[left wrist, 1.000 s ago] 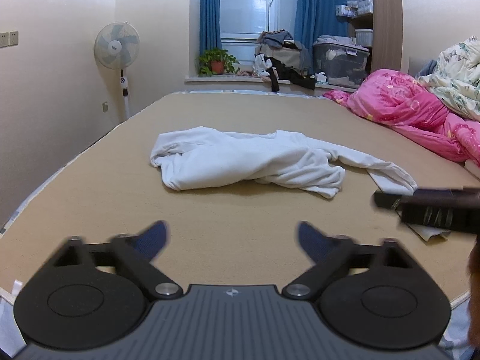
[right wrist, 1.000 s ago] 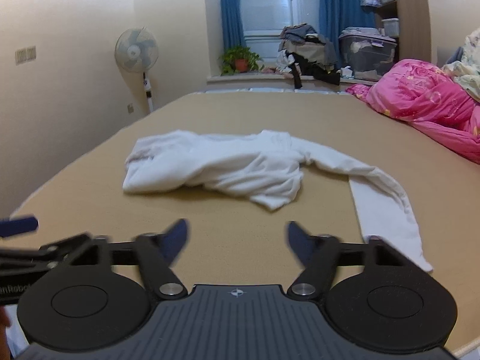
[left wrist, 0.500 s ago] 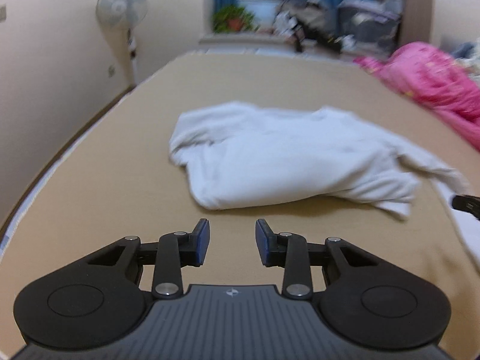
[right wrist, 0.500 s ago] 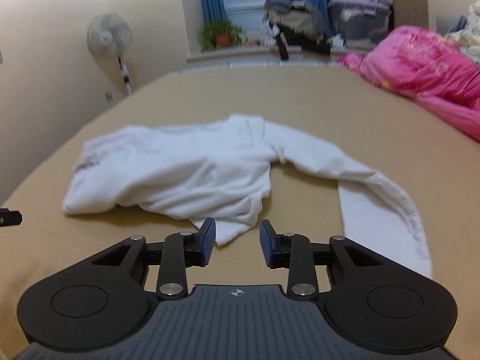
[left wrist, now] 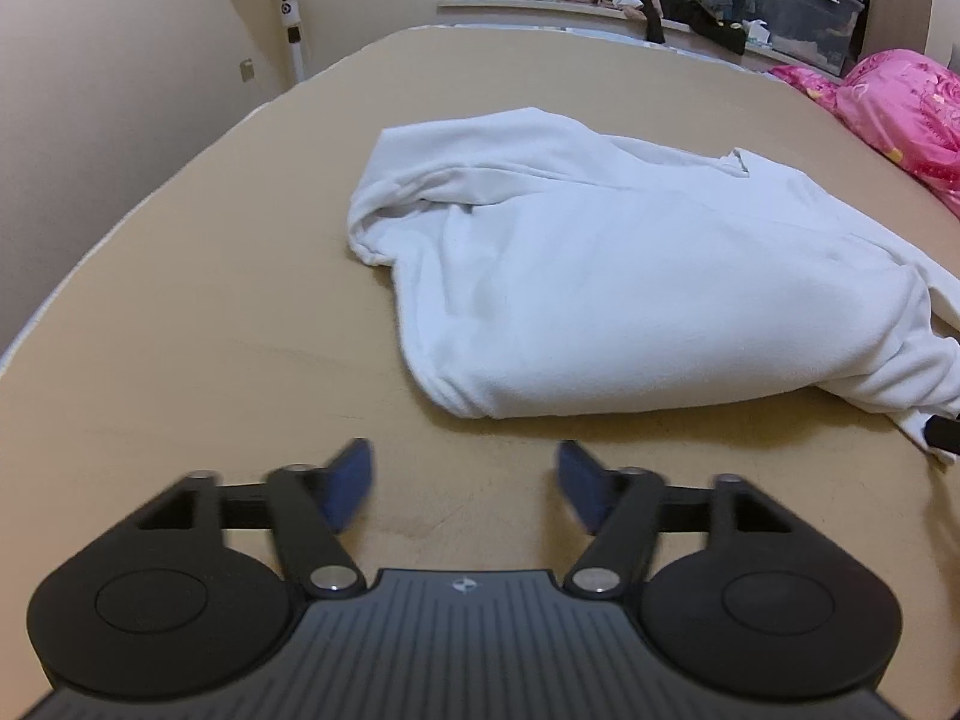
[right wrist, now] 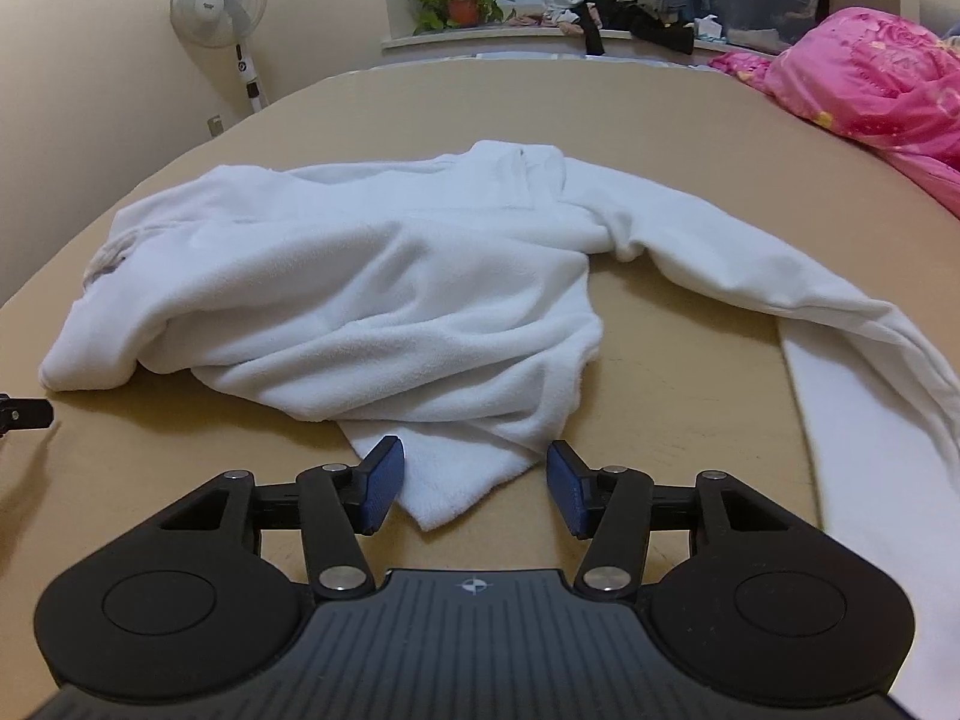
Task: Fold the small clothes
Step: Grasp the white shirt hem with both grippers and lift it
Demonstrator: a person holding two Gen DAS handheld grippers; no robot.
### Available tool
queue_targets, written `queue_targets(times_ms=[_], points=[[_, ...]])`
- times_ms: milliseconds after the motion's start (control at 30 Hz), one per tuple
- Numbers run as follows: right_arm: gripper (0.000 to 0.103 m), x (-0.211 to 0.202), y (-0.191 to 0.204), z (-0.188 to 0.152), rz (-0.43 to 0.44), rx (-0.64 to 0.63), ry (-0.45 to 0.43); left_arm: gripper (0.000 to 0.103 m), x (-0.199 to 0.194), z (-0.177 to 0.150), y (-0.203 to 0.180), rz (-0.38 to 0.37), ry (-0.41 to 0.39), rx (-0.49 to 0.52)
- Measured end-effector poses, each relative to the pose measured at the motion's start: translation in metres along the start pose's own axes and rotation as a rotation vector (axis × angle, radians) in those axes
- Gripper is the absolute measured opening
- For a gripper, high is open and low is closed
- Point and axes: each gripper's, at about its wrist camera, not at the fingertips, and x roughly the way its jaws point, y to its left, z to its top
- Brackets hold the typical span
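A white garment [left wrist: 630, 276] is seen crumpled on the tan bed surface [left wrist: 210, 312], and it has not been folded yet. In the left wrist view the garment is found from 12 to 3 o'clock of the left claw [left wrist: 462, 483], a little apart from it, with bare bed surface between the fingertips and the nearest rounded edge of the cloth. The jaws of the left claw are opening; its blue pads [left wrist: 351, 480] are blurred, nothing is between them and nothing is touched by them. In the right wrist view the same garment [right wrist: 372, 300] is spread from 9 to 3 o'clock, and one long sleeve [right wrist: 780, 276] is stretched out toward 3 o'clock. A pointed corner of the cloth [right wrist: 456, 486] lies between the blue pads of the right claw [right wrist: 475, 489]. The jaws of this claw are opening too, and the pads are not pressed on the cloth, so the corner is not gripped. A small black part of the left claw is seen at 9 o'clock, at the picture's edge. Farther away, at 2 o'clock, a pink quilt [right wrist: 870, 84] is piled on the bed. A standing fan [right wrist: 219, 0] is placed at 11 o'clock by the wall, and a potted plant [right wrist: 459, 0] stands at 12 o'clock on the window sill.
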Motion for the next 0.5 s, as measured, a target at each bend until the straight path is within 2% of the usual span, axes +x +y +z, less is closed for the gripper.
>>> queue_targets(times_ms=[33, 100, 167, 200, 233, 267, 333, 433, 500], points=[[0.057, 0.002, 0.001, 0.0, -0.002, -0.008, -0.006, 0.086, 0.004, 0.001, -0.001, -0.01, 0.004, -0.003], [0.057, 0.006, 0.004, 0.0, -0.012, -0.035, -0.019, 0.086, 0.015, 0.002, -0.005, -0.031, 0.021, -0.004], [0.036, 0.007, 0.005, 0.0, -0.016, -0.048, -0.045, 0.086, 0.021, 0.004, -0.01, -0.028, -0.013, 0.011], [0.009, 0.006, 0.005, 0.001, -0.013, -0.053, -0.057, 0.085, 0.023, 0.005, -0.012, -0.03, -0.035, 0.019], [0.009, 0.004, 0.005, 0.003, -0.015, -0.054, -0.068, 0.071, 0.024, 0.007, -0.013, -0.038, -0.061, 0.022], [0.009, 0.0, 0.002, 0.005, -0.014, -0.044, -0.083, 0.047, 0.023, 0.008, -0.013, -0.048, -0.085, 0.018], [0.008, -0.014, -0.002, 0.012, 0.005, -0.03, -0.131, 0.023, 0.02, 0.015, -0.009, -0.094, -0.119, 0.003], [0.006, -0.057, -0.013, 0.036, 0.072, 0.001, -0.213, 0.017, -0.004, 0.037, 0.001, -0.129, -0.182, -0.025], [0.006, -0.102, -0.025, 0.056, 0.119, 0.03, -0.294, 0.016, -0.034, 0.059, 0.014, -0.171, -0.223, -0.058]])
